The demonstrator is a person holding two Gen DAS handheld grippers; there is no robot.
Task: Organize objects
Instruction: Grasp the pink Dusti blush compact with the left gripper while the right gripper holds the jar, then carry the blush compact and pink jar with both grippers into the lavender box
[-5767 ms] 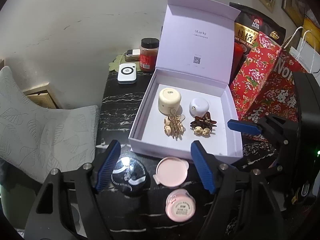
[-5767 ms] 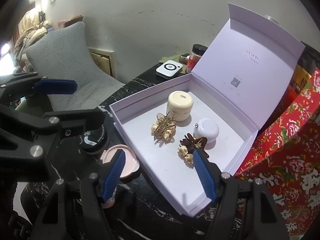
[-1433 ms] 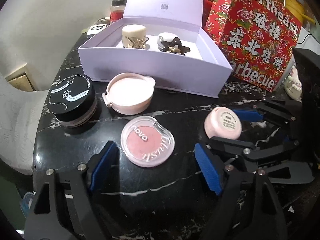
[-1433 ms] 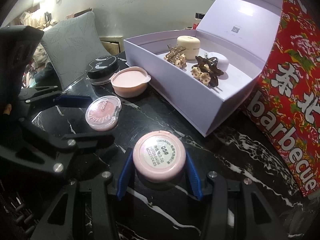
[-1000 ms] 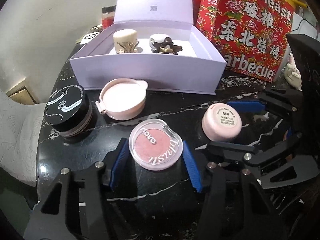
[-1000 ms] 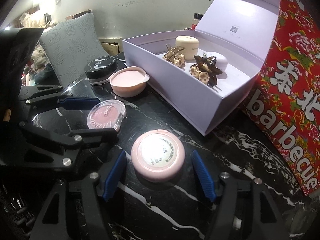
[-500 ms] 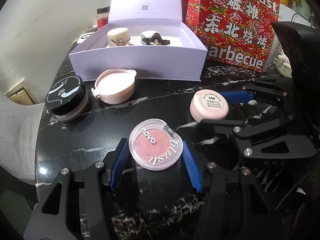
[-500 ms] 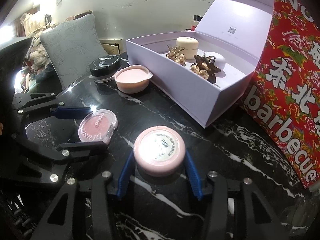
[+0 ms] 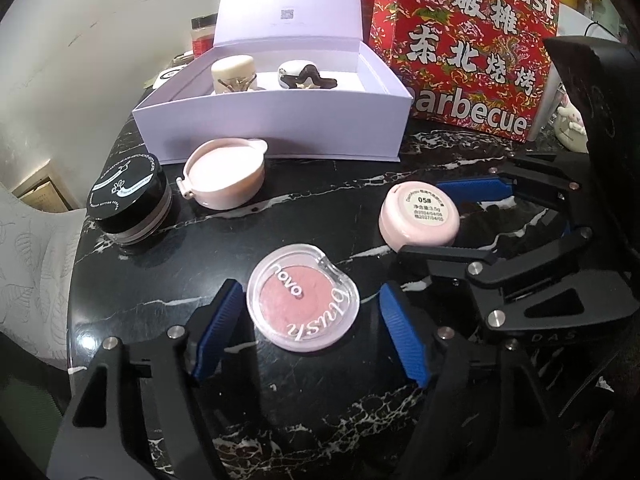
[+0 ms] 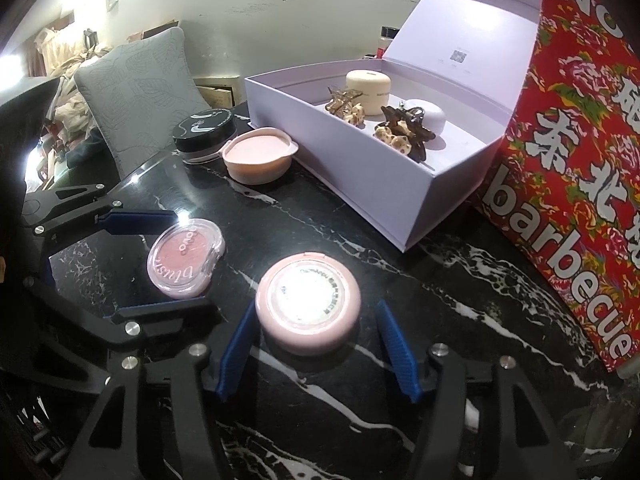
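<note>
My left gripper (image 9: 308, 330) pointed steeply down at the black white-veined marble tabletop (image 9: 280, 420), its jaws opening; the round clear-lidded pink blush compact (image 9: 302, 306) lay flat between the blue pads, with a gap visible on the right side and the left pad just beside the rim. My right gripper (image 10: 316, 354) was angled likewise, its jaws also opening around the round pale-pink jar with a white label (image 10: 308, 308), which rested on the tabletop; the left pad stood at the jar's edge, the right pad clear of it. Whether either left pad touched, I could not tell.

In the left wrist view the pale-pink jar (image 9: 418, 216) lay to the right of the blush compact, between the fingers of my right gripper (image 9: 452, 220).

Farther off, the open lilac cardboard gift box (image 10: 360, 184) stood with its hinged lid upright. Inside were a cream cylindrical jar (image 10: 368, 90), a white domed container (image 10: 430, 114), a tan hair claw (image 10: 346, 106) and a dark brown hair claw (image 10: 404, 134). Just in front of the box sat a shallow pink lidded pot (image 9: 224, 178), and to its left a black-capped round jar (image 9: 126, 192). A red floral paper bag printed "barbecue" (image 9: 468, 52) stood to the right of the box
</note>
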